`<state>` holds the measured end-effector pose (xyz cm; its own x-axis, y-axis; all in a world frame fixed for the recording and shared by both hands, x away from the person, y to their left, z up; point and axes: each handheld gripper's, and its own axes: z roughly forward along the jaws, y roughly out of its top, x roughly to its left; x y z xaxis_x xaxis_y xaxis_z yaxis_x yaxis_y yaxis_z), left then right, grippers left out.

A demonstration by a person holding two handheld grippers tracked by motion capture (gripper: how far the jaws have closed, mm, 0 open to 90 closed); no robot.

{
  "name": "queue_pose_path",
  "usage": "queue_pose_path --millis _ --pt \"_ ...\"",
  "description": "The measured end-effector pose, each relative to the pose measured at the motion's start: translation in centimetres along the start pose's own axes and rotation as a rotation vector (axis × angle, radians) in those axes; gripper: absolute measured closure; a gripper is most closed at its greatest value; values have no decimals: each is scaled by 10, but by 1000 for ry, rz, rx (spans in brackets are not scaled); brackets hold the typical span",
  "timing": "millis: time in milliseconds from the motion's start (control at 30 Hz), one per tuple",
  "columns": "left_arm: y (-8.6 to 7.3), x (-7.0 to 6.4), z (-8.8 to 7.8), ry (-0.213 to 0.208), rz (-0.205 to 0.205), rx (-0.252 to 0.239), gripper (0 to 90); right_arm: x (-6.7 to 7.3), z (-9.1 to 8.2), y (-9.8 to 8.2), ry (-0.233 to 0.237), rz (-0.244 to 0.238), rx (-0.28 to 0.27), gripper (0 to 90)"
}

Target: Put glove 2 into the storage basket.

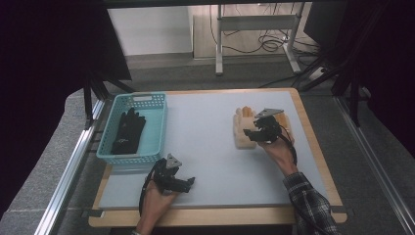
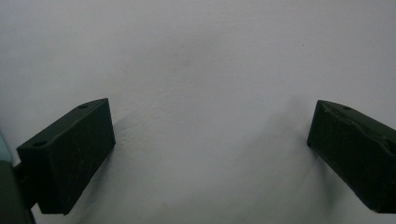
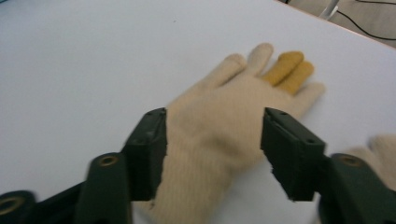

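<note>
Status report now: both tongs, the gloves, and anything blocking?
Left tongs open, over bare mat near basket. Right tongs open, astride cream glove, not yet closed. Black glove in basket. Nothing blocking.

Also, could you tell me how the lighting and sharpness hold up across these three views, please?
High view: dark at both sides, evenly lit on the table, fairly sharp. Left gripper view: soft, with faint shadows beside the left hand-held gripper on the bare surface. Right gripper view: the cream glove is reasonably clear, but the near parts of the right hand-held gripper blur at the bottom edge.
</note>
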<state>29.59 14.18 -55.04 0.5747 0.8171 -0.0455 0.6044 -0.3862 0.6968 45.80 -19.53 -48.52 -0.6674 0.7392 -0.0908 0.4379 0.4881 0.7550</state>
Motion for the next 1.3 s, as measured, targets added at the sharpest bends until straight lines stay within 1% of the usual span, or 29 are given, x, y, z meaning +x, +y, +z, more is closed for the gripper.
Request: queue_pose_path --millis 67,133,200,267,333,400,433,467,567,633,733,833,933,1033,1067,1133,1167,1233,1300 --pt "0 0 0 0 0 0 10 -1 11 4 1 -3 5 307" --pt "0 0 0 0 1 0 10 -3 20 6 -12 -14 16 286" --pt "0 0 0 0 1 -1 10 -8 32 6 -22 -15 43 267" --pt "0 0 0 1 1 0 10 -11 40 4 -22 -10 66 267" --pt "0 0 0 1 1 -1 10 -14 49 2 -33 -11 100 277" --pt "0 0 0 1 1 -1 11 -16 55 -1 -18 4 116 330" --pt "0 0 0 1 1 -1 11 -17 55 -3 -2 23 107 392" --pt "0 0 0 1 1 -1 11 -17 55 -3 5 38 107 429" --pt "0 0 0 1 1 -2 11 -17 52 -3 6 53 116 504" --pt "0 0 0 2 2 -2 12 -16 50 -3 17 61 123 531" --pt "0 0 0 2 2 -2 14 -16 46 -4 48 87 106 545" --pt "0 0 0 2 1 -3 15 -12 38 -2 54 83 87 545" --pt "0 0 0 3 1 -3 16 -1 23 3 69 70 55 544" --pt "0 0 0 4 2 -2 16 17 5 9 95 57 18 540" --pt "0 0 0 3 1 -2 16 25 -3 11 108 55 5 538" --pt "0 0 0 4 2 -2 17 37 -13 12 124 45 -2 535" --pt "0 0 0 4 2 -2 17 46 -19 12 132 35 -12 534" --pt "0 0 0 4 2 -2 17 58 -25 12 148 18 -9 530" --pt "0 0 0 4 3 -2 17 73 -30 8 168 14 -7 525"
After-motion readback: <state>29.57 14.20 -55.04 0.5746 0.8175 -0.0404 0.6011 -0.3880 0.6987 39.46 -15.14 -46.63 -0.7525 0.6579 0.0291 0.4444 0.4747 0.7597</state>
